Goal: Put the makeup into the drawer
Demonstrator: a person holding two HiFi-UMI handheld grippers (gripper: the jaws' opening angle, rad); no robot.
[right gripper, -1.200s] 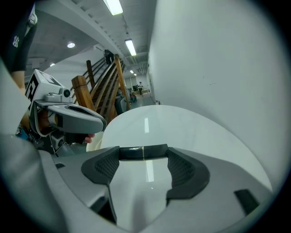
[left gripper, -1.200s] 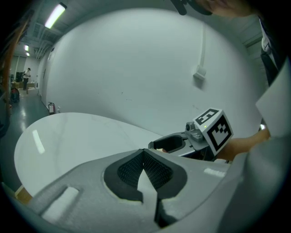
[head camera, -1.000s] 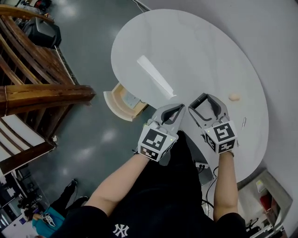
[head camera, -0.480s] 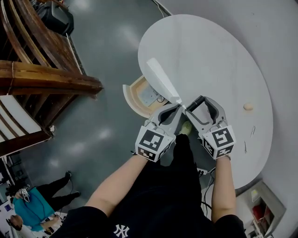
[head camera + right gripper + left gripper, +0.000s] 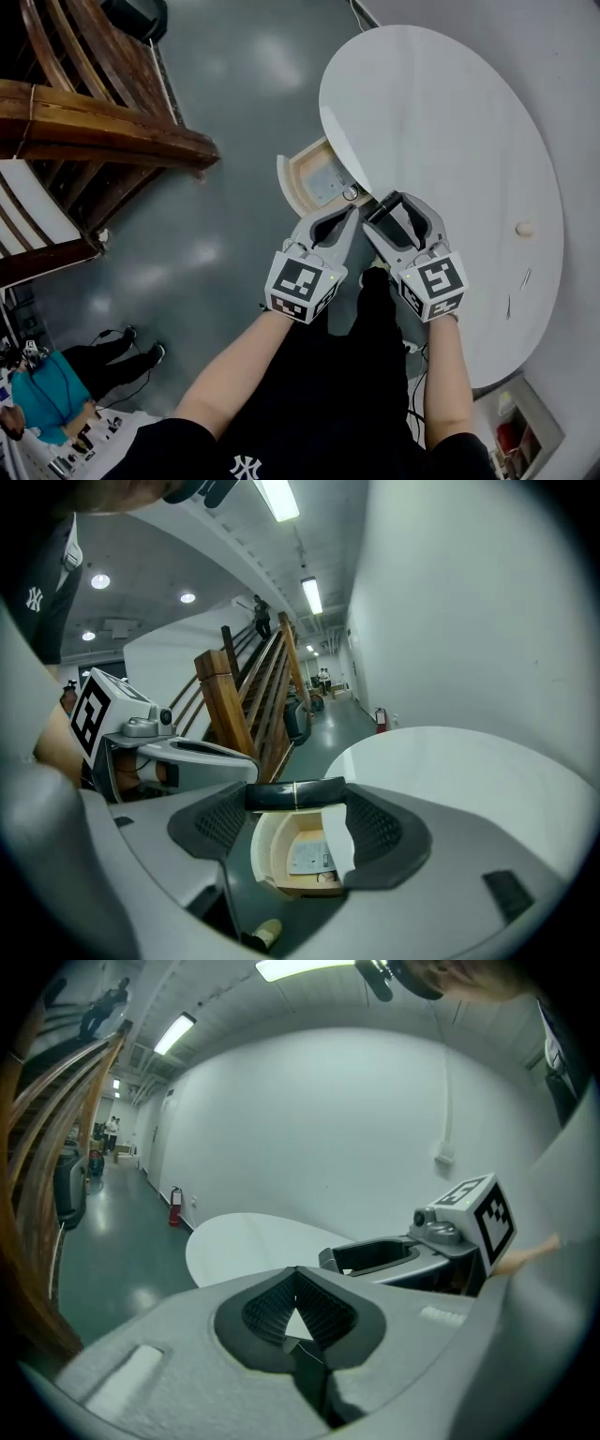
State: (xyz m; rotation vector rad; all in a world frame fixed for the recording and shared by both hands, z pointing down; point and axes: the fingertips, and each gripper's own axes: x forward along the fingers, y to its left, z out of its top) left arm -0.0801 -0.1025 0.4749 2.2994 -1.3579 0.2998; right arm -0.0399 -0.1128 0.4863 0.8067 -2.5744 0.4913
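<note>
A wooden railing (image 5: 103,127) is seen well off to the left of both grippers, over a grey floor (image 5: 216,234).

The left gripper (image 5: 352,214) is held beside the right one, just to its left. In the left gripper view its jaws are closed on each other at the tips, with only a small three-cornered gap behind them, and nothing is held between them (image 5: 296,1275). Beyond its tips, the white table (image 5: 244,1241) is seen ahead.

An open drawer (image 5: 292,187) is seen just ahead of the two grippers' tips, drawn out from under the table's edge. A sheet of paper (image 5: 328,181) is lying flat inside it. In the right gripper view the drawer (image 5: 264,855) shows through the opening behind the jaws, below the held thing.

The right gripper (image 5: 382,206) is clamped on the makeup (image 5: 375,210), a short black tube. In the right gripper view the tube (image 5: 281,795) is held crosswise between the jaw tips (image 5: 295,795), with a thin gold band round its middle. It is held above the drawer's near end, close to the table's edge, and is touching neither.

The round table (image 5: 441,112) stretches ahead and to the right of the right gripper. Well to that gripper's right, a small beige lump (image 5: 525,228) is lying on the tabletop, and nearer the table's rim two thin sticks (image 5: 526,277) are lying apart from it.
</note>
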